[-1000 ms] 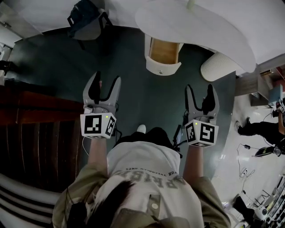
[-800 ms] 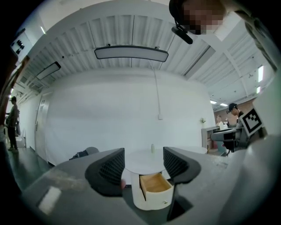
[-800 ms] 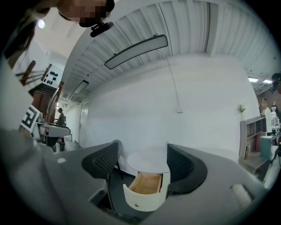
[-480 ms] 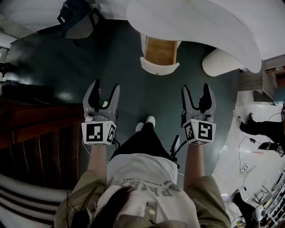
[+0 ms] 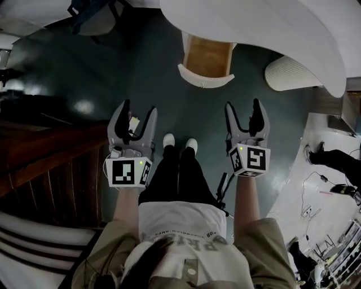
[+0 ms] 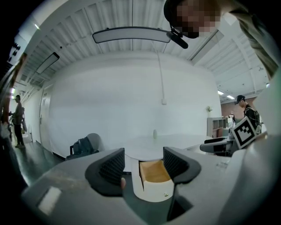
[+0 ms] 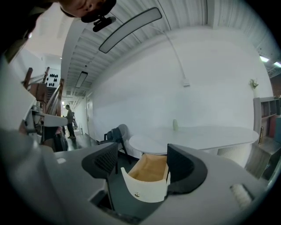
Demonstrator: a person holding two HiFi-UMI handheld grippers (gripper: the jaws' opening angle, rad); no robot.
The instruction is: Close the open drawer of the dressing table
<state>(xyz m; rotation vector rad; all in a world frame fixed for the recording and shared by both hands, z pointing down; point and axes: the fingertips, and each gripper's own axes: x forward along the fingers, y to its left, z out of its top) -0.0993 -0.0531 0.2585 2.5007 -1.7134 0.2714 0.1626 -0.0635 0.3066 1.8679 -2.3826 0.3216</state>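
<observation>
The dressing table (image 5: 265, 22) has a white curved top. Its drawer (image 5: 207, 59) stands pulled out beneath the edge, with a wooden inside and a curved white front (image 5: 206, 78) that carries a small knob. In the head view my left gripper (image 5: 135, 115) and right gripper (image 5: 243, 111) are both open and empty, held side by side some way short of the drawer. Between the jaws of the left gripper (image 6: 142, 165) the drawer (image 6: 153, 171) shows ahead. The right gripper (image 7: 142, 162) also frames the drawer (image 7: 149, 169) and its front (image 7: 142, 191).
A white ribbed stool (image 5: 293, 73) stands right of the drawer under the table edge. A chair with a dark bag (image 5: 93, 14) is at the far left. Dark wooden stairs (image 5: 45, 169) lie to my left. Other people (image 5: 335, 161) and cables are at the right.
I have stepped closer to the table: the drawer and tabletop sit nearer in the head view. Both grippers stay open and level, roughly as before.
</observation>
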